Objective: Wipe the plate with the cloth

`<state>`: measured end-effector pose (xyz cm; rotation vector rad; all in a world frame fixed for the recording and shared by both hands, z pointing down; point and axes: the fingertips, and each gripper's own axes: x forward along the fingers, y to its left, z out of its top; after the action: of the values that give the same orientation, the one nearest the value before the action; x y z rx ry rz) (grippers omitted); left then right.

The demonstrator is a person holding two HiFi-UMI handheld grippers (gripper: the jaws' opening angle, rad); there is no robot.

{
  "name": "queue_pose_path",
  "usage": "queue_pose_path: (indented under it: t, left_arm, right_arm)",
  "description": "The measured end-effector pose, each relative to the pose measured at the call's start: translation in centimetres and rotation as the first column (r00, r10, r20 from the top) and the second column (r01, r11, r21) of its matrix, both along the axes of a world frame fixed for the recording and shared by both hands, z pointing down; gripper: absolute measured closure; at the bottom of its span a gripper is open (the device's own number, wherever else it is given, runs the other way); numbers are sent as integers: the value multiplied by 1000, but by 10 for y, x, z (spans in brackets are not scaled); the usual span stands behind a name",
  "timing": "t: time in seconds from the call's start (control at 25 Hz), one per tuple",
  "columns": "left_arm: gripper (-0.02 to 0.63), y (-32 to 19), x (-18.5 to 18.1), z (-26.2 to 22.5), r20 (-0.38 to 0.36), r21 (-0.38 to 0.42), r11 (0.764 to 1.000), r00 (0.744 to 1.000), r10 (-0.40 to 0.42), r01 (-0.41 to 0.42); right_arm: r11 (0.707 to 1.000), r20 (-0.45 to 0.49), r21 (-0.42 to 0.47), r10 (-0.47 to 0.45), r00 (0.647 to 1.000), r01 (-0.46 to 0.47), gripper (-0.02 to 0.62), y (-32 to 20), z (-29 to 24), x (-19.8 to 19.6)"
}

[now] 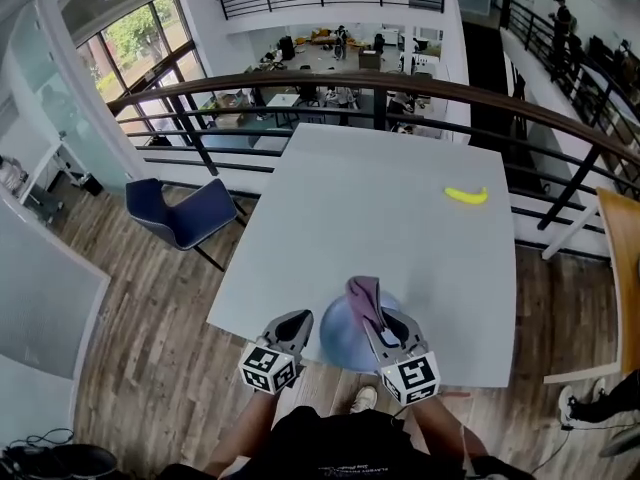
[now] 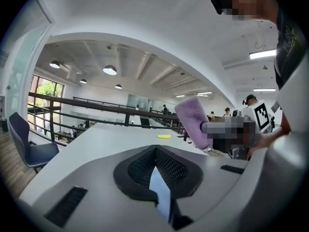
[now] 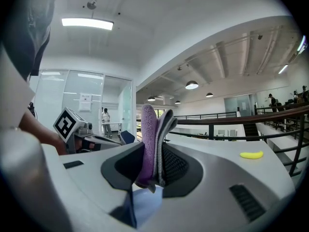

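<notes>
In the head view a blue plate [image 1: 345, 340] sits at the near edge of the white table [image 1: 380, 198], with a banana [image 1: 466, 196] well apart at the far right. The right tool [image 1: 376, 318] hangs over the plate holding a purple cloth [image 1: 362, 296], and the left tool [image 1: 298, 322] is just beside the plate's left rim. The left gripper view shows the left tool [image 2: 155, 152] fully closed on nothing, the cloth [image 2: 194, 122] off to its right. The right gripper view shows the right tool [image 3: 155, 151] clamped on the folded cloth [image 3: 149, 134], which stands upright above the plate [image 3: 145, 204]. Wiping seems about to start: the cloth next needs lowering onto the plate.
</notes>
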<state>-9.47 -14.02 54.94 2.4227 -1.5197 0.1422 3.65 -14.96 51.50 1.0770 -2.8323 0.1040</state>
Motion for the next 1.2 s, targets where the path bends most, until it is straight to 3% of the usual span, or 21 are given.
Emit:
queue_pose_path:
  t: [0.28,0.96,1.2]
  left_arm:
    - [594,-25,-1,12,-15,-36,999,1000,21,-22]
    - [594,-101,-38,7,-40,-6,982,981,189,-189]
    - [594,-109,-39,18,-35,-22,962,962,270,-271]
  right_arm:
    - [999,-35,41,1,999,0,492,-16,-12,-8]
    - [983,-58,30,185,981,-184,492,-67,2,-48]
    - [964,-75,-12,263,962,-265,492,-70,12,-51]
